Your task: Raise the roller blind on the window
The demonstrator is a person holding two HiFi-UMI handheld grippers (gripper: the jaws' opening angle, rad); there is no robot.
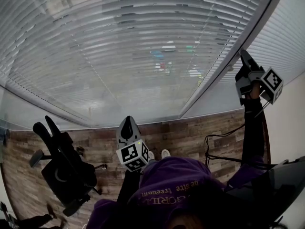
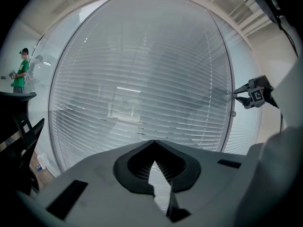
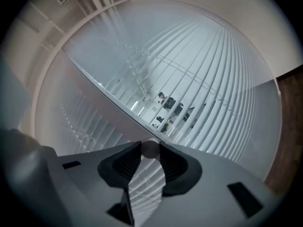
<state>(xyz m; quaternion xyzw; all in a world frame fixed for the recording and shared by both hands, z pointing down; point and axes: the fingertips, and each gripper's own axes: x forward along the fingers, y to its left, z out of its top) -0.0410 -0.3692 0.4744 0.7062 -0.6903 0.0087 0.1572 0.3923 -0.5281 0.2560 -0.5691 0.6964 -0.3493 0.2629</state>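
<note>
Two grippers: right gripper point(image 1: 245, 59) at 2 o'clock pinches what looks like a knob point(image 3: 150, 149) on the frame point(image 1: 224, 66), I'd guess to slide the blind point(image 1: 143, 46), lowered at 12, upward. Left gripper point(image 1: 127, 124) idles at 6, closed and empty.

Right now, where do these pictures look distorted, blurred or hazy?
Head view: the wide lens curves the blind slats and window frame; haze softens the slats. Left gripper view: slats bow outward, corners black. Right gripper view: the round knob between the jaws is out of focus.
</note>
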